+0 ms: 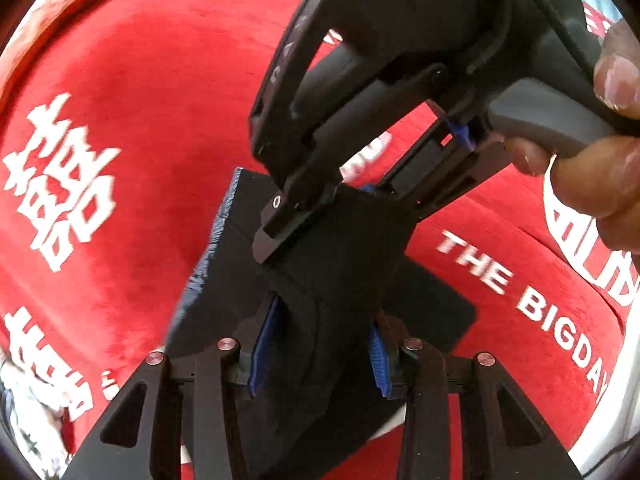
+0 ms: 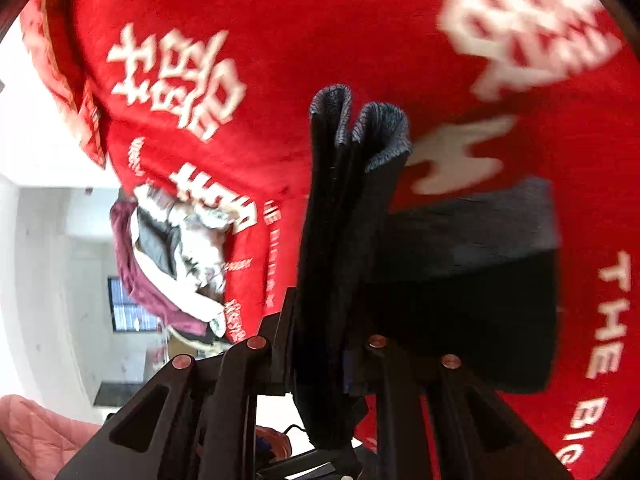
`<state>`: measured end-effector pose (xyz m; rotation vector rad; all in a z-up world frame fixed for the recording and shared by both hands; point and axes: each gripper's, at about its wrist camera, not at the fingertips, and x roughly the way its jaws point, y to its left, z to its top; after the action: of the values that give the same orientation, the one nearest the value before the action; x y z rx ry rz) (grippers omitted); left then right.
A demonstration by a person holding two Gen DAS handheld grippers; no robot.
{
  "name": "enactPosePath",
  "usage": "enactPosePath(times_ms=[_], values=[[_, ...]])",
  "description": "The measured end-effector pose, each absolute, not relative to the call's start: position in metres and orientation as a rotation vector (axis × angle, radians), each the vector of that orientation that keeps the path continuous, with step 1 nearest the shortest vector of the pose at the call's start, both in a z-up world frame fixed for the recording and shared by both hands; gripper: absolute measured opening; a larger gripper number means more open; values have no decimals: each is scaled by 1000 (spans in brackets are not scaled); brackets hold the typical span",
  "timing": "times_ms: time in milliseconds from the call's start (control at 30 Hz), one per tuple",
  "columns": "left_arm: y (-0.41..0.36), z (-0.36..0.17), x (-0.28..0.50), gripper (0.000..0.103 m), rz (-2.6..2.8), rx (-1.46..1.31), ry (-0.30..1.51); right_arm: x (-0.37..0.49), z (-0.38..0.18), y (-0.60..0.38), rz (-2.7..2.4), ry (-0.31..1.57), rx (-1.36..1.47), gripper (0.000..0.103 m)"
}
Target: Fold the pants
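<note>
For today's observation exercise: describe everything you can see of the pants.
The pants are dark, almost black fabric with a grey-blue ribbed edge showing at the folds. They are bunched in several layers and lifted over a red cloth with white lettering. Both the left gripper and the right gripper clamp them.

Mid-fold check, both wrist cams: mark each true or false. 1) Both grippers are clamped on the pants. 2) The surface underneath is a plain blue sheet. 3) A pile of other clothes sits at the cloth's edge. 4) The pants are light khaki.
1) True: the left gripper and right gripper both pinch the pants.
2) False: it is a red cloth with white lettering.
3) True: a clothes pile lies at its edge.
4) False: they are dark, nearly black.
</note>
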<state>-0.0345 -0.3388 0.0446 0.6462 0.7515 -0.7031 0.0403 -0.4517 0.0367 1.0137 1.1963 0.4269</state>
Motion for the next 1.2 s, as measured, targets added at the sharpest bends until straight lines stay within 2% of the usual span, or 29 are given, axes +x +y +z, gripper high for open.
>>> enactPosePath(times_ms=[167, 300, 367, 400, 433, 567, 633, 833, 1067, 1133, 1200], values=[[-369, -3, -50, 41, -738, 708, 863, 9, -24, -485, 323, 1246, 1041, 19], [-368, -10, -53, 44, -749, 754, 875, -5, -62, -498, 261, 1299, 1063, 19], [-363, -5, -50, 55, -769, 752, 909, -9, -65, -501, 268, 1288, 1087, 19], [-358, -1, -46, 70, -766, 740, 937, -10, -64, -501, 264, 1289, 1081, 19], [-352, 4, -44, 78, -758, 722, 949, -14, -64, -503, 253, 1292, 1067, 20], [-320, 26, -26, 78, -713, 631, 1028, -15, -50, -492, 200, 1322, 964, 23], [-301, 26, -14, 96, -647, 571, 1111, -15, -42, -487, 167, 1336, 908, 26], [-251, 17, 21, 97, -461, 405, 1283, -18, -27, -469, 45, 1357, 761, 34], [-218, 9, 34, 97, -381, 360, 1344, -19, -24, -451, -63, 1394, 622, 43], [-213, 9, 34, 97, -379, 361, 1353, -17, -25, -448, -100, 1415, 594, 52], [-208, 10, 37, 97, -378, 357, 1363, -16, -27, -447, -137, 1433, 599, 54]])
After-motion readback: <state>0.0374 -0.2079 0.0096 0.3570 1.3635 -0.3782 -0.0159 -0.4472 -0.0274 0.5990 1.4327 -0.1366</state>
